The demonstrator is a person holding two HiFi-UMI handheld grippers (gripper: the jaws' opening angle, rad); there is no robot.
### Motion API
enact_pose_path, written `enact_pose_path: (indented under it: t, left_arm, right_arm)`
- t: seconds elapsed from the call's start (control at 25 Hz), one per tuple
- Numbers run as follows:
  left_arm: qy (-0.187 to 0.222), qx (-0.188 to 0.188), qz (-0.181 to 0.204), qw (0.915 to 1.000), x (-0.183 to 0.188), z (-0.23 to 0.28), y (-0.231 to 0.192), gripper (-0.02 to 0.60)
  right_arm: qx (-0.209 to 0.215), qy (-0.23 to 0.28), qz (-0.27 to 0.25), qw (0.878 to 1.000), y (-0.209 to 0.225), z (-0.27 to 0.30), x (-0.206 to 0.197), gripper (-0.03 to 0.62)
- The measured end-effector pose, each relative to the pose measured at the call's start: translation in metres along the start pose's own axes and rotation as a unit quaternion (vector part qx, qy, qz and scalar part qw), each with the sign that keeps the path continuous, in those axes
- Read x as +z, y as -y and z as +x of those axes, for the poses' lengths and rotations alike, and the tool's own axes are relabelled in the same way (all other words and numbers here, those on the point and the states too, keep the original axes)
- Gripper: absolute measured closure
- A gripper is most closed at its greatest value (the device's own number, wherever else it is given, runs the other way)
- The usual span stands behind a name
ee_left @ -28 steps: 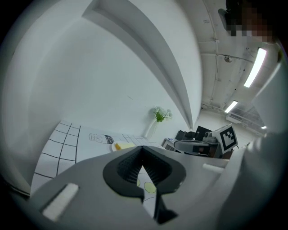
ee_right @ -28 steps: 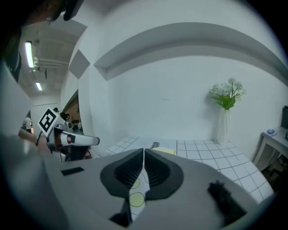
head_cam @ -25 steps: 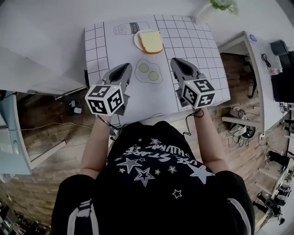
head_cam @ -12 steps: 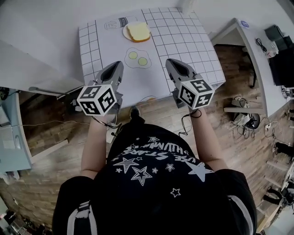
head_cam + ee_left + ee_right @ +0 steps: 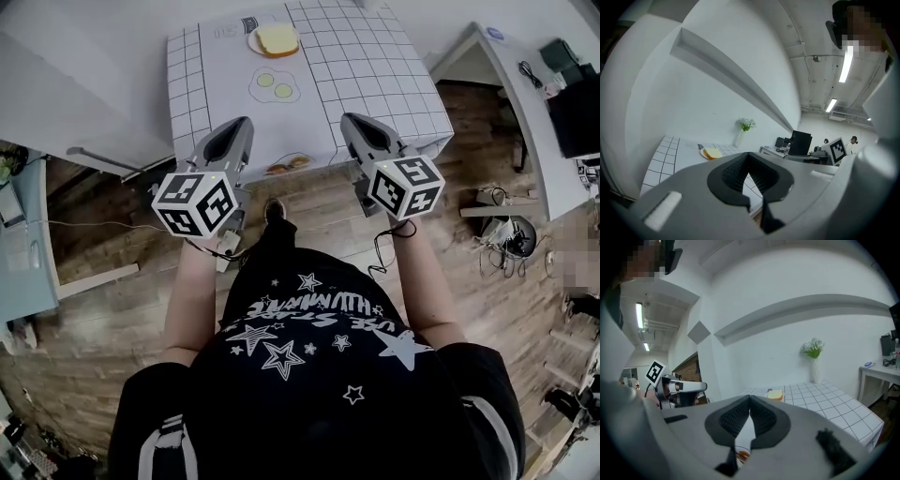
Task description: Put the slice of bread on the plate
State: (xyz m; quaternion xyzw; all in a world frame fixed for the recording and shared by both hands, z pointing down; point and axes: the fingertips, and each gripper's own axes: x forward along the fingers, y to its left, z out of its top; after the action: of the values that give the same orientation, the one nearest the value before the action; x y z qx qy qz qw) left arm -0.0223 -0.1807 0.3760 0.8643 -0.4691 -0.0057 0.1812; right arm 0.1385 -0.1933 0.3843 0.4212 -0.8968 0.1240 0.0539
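Below my head camera, I am holding the left gripper (image 5: pixel 246 125) and the right gripper (image 5: pixel 349 122) side by side, tips showing against the near edge of a table (image 5: pixel 375 75). White cloth with a black grid is covering it, and a flat egg print (image 5: pixel 272 86) is lying partway across. The bread (image 5: pixel 277 38), a pale square slice with a tan crust, is resting on a small round plate (image 5: pixel 253 43) at the far edge, well apart from both grippers. Wooden floor (image 5: pixel 112 300) is showing on both sides, and my black starred shirt (image 5: pixel 309 375) is filling the bottom.

Looking along the left gripper, my ribbed black pads (image 5: pixel 733 174) are pressing together at the tips, gripping nothing. My own grey body is hiding the near tabletop. Past it, the bread is sitting far off to the left, a slim vase (image 5: pixel 740 138) of green sprigs is standing behind it, and a dark monitor (image 5: pixel 800 142) is standing to the right.

Looking along the right gripper, my pads are likewise clenched tip to tip and empty. Bread and plate are lying just above the tips, far across the grid.
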Motion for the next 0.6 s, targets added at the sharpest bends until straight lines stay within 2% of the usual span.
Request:
enact_pose_path:
  t: [0.32,0.6]
  left_arm:
    - [0.018,0.021,0.005,0.9996,0.009,-0.051,0.025,0.572]
    - [0.020,0.018,0.002,0.9996,0.003,-0.055,0.022,0.572]
  right_arm:
    - [0.025,0.017,0.025,0.999,-0.026,-0.019,0.001,0.579]
    - [0.038,0.021,0.020,0.999,-0.042,-0.016,-0.001,0.579]
